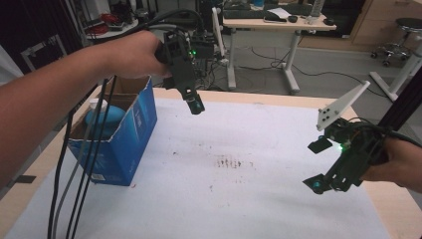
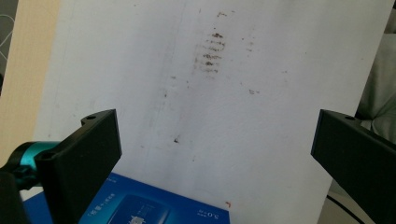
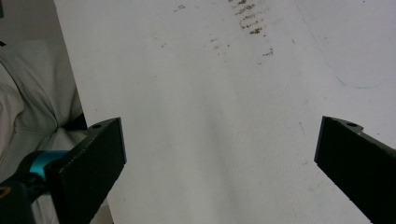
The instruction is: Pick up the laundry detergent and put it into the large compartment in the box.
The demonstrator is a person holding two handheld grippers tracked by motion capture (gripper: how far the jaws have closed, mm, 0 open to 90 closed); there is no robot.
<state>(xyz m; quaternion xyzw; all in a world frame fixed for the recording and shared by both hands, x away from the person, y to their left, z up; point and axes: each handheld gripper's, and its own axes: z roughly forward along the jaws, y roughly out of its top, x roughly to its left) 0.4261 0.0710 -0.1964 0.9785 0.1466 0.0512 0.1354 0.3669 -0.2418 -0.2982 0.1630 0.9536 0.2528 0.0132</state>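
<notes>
A person's left hand holds my left gripper (image 1: 194,102) above the far part of the table, just right of an open blue cardboard box (image 1: 124,144). In the left gripper view the left gripper (image 2: 215,149) has its jaws wide apart with nothing between them, above the white sheet (image 2: 233,107), and the box's printed blue side (image 2: 154,207) lies at the bottom edge. A light blue object (image 1: 104,117) sits inside the box. My right gripper (image 1: 317,165) hovers over the sheet's right edge. Seen in its own view, the right gripper (image 3: 219,158) is open and empty.
Brown smudges (image 1: 229,162) mark the middle of the white sheet. Black and grey cables (image 1: 79,189) hang from the left gripper in front of the box. The wooden table edge (image 1: 398,209) borders the sheet at right. A desk (image 1: 278,22) and a stool (image 1: 403,30) stand behind.
</notes>
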